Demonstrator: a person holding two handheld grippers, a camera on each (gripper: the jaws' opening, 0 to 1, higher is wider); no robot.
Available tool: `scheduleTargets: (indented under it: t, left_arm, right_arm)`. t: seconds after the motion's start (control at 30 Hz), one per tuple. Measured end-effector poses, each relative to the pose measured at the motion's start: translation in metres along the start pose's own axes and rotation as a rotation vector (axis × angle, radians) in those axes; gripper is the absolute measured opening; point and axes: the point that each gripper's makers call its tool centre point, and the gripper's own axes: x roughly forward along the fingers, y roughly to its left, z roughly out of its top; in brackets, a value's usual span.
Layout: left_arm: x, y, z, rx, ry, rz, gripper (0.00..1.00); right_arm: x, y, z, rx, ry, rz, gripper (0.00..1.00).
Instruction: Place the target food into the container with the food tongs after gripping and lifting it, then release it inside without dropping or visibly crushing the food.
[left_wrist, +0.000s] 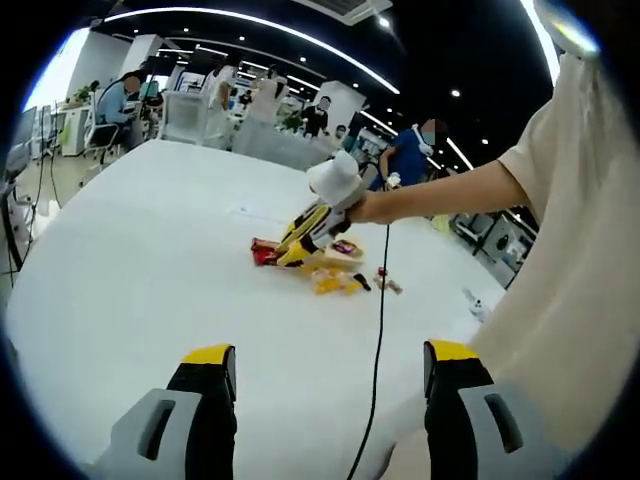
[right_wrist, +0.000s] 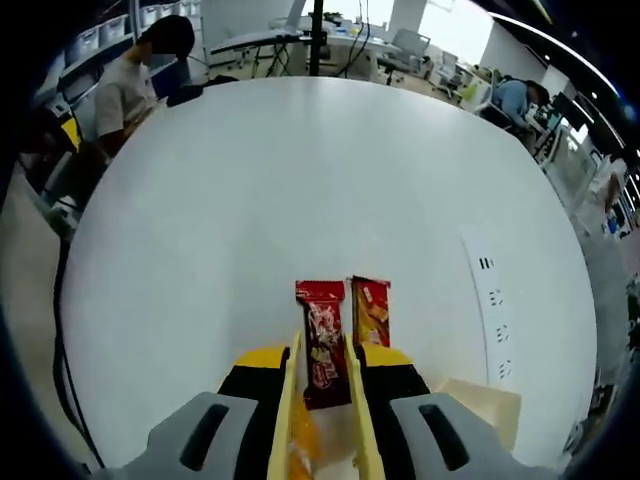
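Now the right tool (right_wrist: 322, 375) pinches yellow tongs (right_wrist: 350, 400), whose arms straddle a red snack packet (right_wrist: 322, 345) on the worktop (right_wrist: 300, 180), lined up for gripping. Meanwhile the left tool (left_wrist: 325, 370) hangs wide and empty, clear of the food pile.

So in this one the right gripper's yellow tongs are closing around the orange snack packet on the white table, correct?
Not quite. In the right gripper view the yellow tongs straddle the dark red snack packet; the orange packet lies beside it, outside the tong arms. Both packets do lie on the white table.
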Motion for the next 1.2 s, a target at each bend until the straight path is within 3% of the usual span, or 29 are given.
scheduleTargets:
  t: [0.97,1.2]
  left_arm:
    - [-0.0039,0.0008,-0.0038,-0.007,0.000,0.006,0.76]
    - [-0.0034,-0.0012,-0.0028,-0.006,-0.004,0.004,0.76]
  right_arm:
    - [0.0033,-0.0005,-0.0061,0.047,0.002,-0.003,0.26]
    - [0.0024,-0.0015,-0.0078,0.093,-0.014,0.001,0.26]
